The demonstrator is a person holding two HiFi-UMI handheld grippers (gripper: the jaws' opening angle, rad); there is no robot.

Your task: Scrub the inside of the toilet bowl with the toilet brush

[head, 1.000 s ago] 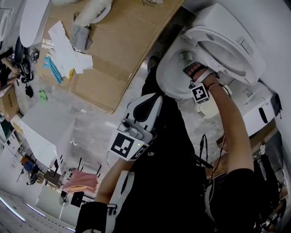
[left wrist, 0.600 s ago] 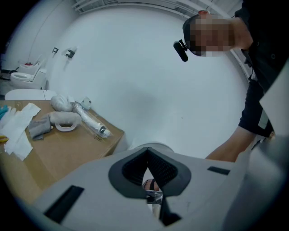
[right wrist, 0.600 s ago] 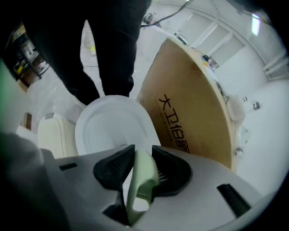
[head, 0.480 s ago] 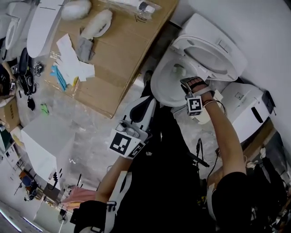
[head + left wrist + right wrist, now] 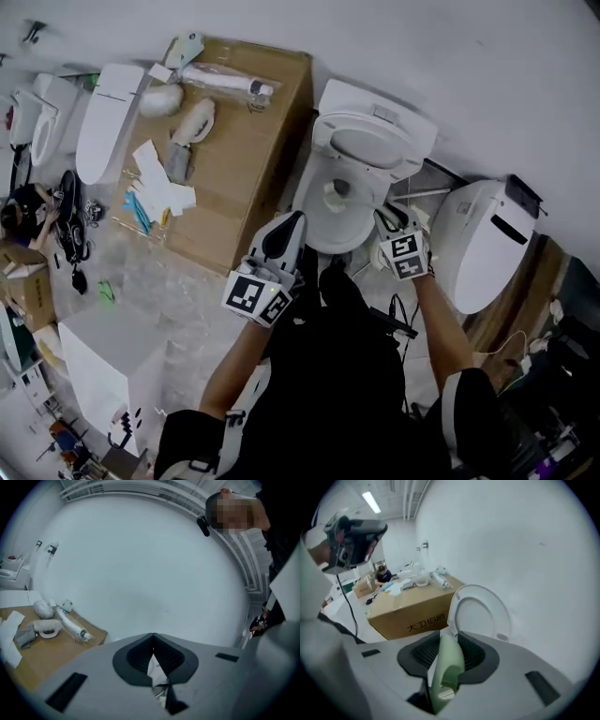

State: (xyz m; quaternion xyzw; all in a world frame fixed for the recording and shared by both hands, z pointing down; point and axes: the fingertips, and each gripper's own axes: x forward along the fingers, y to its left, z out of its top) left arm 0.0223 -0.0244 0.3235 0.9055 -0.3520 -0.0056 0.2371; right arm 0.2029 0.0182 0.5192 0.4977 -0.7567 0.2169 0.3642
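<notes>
The white toilet (image 5: 330,228) stands against the wall with its lid and seat (image 5: 375,142) raised. A pale brush head (image 5: 335,192) shows down in the bowl. My right gripper (image 5: 390,223) hovers over the bowl's right front rim, shut on the pale green toilet brush handle (image 5: 447,667), which runs between its jaws (image 5: 447,641). The raised seat (image 5: 480,613) fills the right gripper view beyond them. My left gripper (image 5: 284,230) is at the bowl's left front, shut and holding nothing. In the left gripper view its jaws (image 5: 153,641) meet and point at the bare wall.
A large cardboard box (image 5: 246,150) with papers, a packaged tube and white parts stands left of the toilet. Another white toilet unit (image 5: 487,244) lies close on the right. A white seat cover (image 5: 103,122) is at the far left. Cables trail on the floor.
The head view has swung, so the toilet now stands upright at the top. My right gripper, still holding the brush, has drawn back from over the bowl toward its right front rim.
</notes>
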